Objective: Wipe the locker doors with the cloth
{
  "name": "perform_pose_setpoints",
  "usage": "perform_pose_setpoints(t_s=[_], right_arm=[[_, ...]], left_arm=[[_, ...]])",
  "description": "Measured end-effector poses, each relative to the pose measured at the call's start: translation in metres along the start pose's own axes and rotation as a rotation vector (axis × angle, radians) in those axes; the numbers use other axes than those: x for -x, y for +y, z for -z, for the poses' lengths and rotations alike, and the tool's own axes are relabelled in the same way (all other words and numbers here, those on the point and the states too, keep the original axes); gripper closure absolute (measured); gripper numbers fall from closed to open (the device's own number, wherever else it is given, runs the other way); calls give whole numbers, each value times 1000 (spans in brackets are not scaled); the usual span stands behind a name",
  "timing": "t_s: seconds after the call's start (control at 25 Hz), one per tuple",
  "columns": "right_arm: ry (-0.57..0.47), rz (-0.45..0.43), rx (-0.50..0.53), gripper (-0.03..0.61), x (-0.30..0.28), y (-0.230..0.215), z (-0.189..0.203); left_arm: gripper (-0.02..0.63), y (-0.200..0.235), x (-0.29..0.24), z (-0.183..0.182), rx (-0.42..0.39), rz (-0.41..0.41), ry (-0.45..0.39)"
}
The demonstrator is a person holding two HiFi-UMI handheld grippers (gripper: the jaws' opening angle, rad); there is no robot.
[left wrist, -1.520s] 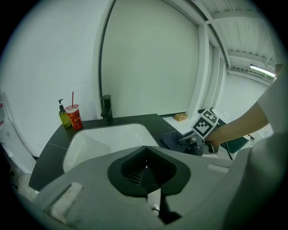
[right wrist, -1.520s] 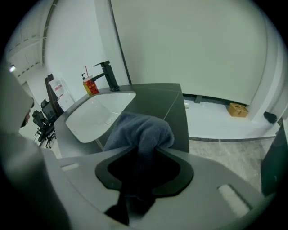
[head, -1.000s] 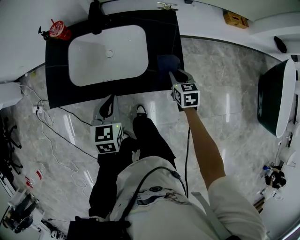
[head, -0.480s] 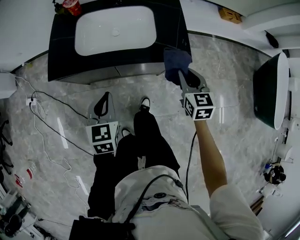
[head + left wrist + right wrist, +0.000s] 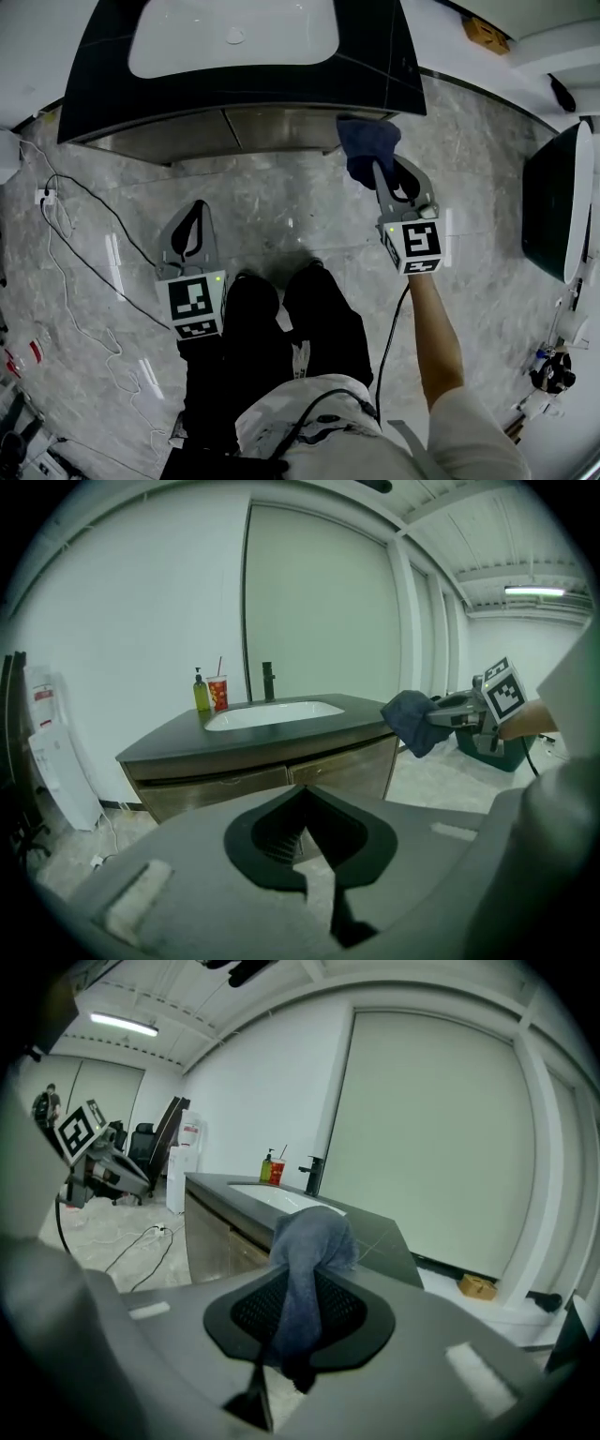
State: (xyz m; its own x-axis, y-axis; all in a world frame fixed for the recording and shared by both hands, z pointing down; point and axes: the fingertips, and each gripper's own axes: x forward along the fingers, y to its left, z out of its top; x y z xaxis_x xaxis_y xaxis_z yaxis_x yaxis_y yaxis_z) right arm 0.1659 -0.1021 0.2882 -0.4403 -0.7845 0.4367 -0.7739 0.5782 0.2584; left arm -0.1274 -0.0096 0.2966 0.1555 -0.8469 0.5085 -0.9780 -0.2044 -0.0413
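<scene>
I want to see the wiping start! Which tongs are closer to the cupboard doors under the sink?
Right. The right tongs hold the cloth just by the cupboard doors' right end; the left tongs hang farther back over the floor.

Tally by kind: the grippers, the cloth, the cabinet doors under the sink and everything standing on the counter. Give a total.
Grippers: 2, left gripper and right gripper
Cloth: 1
Cabinet doors: 2
Faucet: 1
Pump bottle: 1
Red cup: 1
Total: 8
</scene>
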Motion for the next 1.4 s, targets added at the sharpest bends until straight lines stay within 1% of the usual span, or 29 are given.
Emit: perform_pose_setpoints(t_s=[0.12,0.2,0.24,0.4,0.6,0.72,0.8,0.92,1.0,1.08,1.24,1.4], right_arm=[[-62,-15,82,506,-27,1,30],[-91,-14,130,506,-42,2,51],[-110,-6,146,506,-50,2,61],[-176,26,180,506,-77,5,101],[-217,73,201,506,-96,3,148],[-245,80,223,505,-106,5,174],[-245,85,238,505,-118,5,199],[-245,91,228,505,-142,3,243],[-252,100,203,505,-158,2,262],[-250,112,192,505,-173,1,276],[-212,122,177,505,-208,-5,303],[-213,153,149,505,-225,-10,312]], left_arm=[[612,-7,-27,32,44,-2,-58],[612,-14,-45,59,56,5,-85],[611,-16,-56,72,46,6,-99],[611,-22,-97,122,-45,-3,-158],[611,-26,-142,171,-37,-22,-201],[611,-33,-167,194,-34,-9,-228],[611,-38,-181,209,-39,-4,-242],[611,-38,-196,236,-66,-21,-251],[611,-38,-202,253,-68,-31,-242],[611,-37,-203,265,-63,-40,-244],[611,-37,-198,282,-48,-54,-234],[611,-36,-190,289,-48,-72,-225]])
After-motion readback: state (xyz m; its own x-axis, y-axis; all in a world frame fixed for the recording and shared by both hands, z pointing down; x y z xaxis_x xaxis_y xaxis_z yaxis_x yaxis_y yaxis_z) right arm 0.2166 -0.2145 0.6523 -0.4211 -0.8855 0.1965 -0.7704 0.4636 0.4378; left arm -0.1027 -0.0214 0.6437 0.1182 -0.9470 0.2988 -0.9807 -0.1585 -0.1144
